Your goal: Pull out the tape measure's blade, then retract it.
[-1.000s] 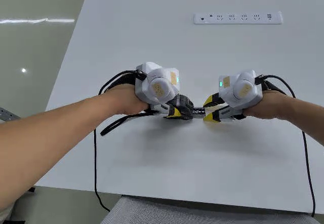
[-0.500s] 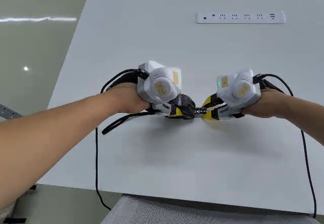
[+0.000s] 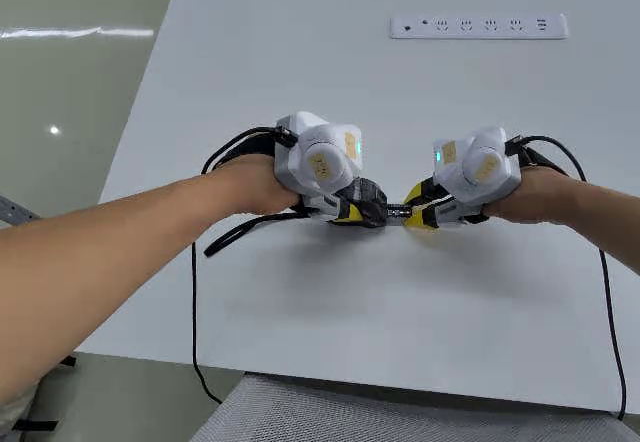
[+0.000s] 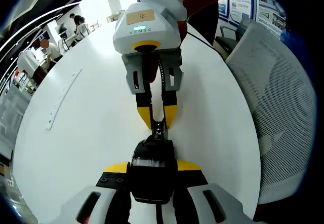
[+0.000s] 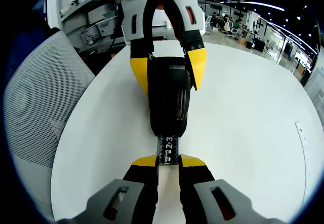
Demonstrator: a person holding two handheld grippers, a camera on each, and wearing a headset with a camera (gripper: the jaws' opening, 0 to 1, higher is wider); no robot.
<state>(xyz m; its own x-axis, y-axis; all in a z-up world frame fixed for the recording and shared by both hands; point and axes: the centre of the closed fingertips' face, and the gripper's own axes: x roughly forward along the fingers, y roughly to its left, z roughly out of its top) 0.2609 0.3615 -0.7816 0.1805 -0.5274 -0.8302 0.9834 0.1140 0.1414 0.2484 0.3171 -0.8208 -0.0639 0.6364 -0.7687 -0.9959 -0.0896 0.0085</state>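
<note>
Clamping the black tape measure [image 4: 152,183] in the left gripper [image 4: 152,166], yellow-tipped jaws pressed on its two sides. Pinching the blade [image 5: 168,144] end in the right gripper [image 5: 168,161], jaws narrow and tight on the strip. Facing tip to tip, close together, low over the white table [image 3: 300,82] near its front edge; contact with the top not clear. In the head view: white housings and hands covering most of the case, just a short dark link between the grippers. In the right gripper view: short stretch of blade out of the case mouth, black with white numerals 2 and 3. In the left gripper view: rear of the case, glossy panel on top. Further out: white power strip [image 3: 478,27] well apart at the far side of the table, black cables [image 3: 192,302] trailing off the front edge, grey mesh chair [image 4: 273,107] beside the table.
</note>
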